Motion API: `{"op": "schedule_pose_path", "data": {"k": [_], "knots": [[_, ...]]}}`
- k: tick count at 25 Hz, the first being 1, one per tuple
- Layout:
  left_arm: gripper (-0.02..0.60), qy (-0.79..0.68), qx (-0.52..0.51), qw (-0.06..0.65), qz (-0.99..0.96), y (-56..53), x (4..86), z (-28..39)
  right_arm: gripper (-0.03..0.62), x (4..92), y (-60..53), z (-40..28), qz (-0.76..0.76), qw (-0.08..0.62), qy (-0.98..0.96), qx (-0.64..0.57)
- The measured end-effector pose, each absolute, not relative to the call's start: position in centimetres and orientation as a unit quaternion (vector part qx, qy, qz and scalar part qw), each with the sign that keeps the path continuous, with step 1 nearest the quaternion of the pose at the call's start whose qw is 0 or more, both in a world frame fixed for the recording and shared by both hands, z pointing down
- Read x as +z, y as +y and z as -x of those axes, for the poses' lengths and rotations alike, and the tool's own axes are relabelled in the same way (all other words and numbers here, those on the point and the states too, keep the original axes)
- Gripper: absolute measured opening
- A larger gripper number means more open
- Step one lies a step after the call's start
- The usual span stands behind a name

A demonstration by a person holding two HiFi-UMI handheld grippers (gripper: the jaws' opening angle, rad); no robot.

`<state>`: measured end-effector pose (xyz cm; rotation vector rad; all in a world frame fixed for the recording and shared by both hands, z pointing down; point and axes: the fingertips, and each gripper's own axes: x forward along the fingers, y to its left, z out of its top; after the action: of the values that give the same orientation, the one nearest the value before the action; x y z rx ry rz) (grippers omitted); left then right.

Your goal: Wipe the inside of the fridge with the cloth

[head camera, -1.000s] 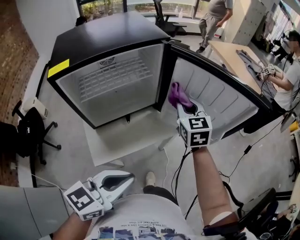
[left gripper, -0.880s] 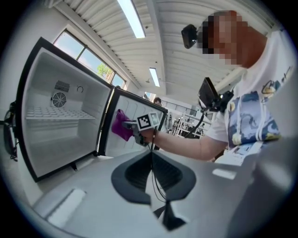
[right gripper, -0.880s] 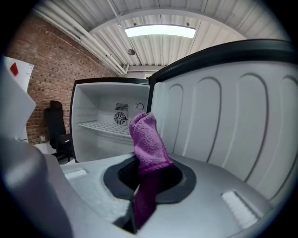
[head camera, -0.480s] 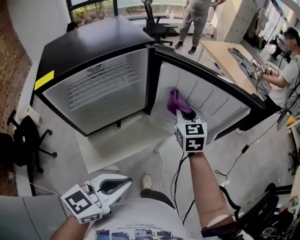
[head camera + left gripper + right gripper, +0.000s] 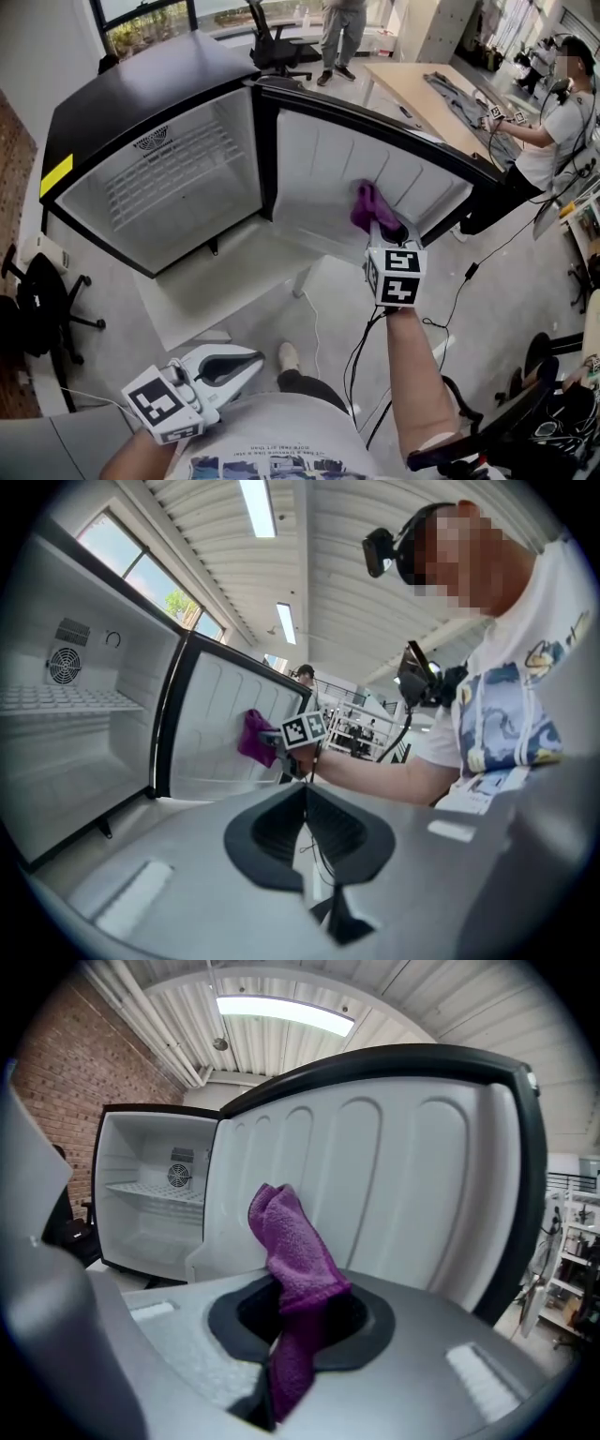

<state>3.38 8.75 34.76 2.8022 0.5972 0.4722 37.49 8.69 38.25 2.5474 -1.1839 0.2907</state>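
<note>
your right claw (image 5: 385, 229) is pinching the one purple cloth (image 5: 367, 206), holding it right at the inner panel of the open door (image 5: 319, 159) on the single fridge (image 5: 141, 94). your left claw (image 5: 239, 364) is pressed together with nothing in it, low by your body.
</note>
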Motion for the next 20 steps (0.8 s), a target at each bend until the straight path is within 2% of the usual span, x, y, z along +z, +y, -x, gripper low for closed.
{"op": "schedule_pose_path", "data": {"k": [13,20], "knots": [[0.006,0.256,0.165,0.116,-0.945,11.1,35.0,-3.4,0.054,38.3,18.8,-39.0,-0.936,0.148,-0.296,0.121],[0.006,0.264,0.164,0.116,-0.943,12.0,35.0,-3.0,0.054,37.9,19.0,-37.2,-0.933,0.146,-0.308,0.114]]}}
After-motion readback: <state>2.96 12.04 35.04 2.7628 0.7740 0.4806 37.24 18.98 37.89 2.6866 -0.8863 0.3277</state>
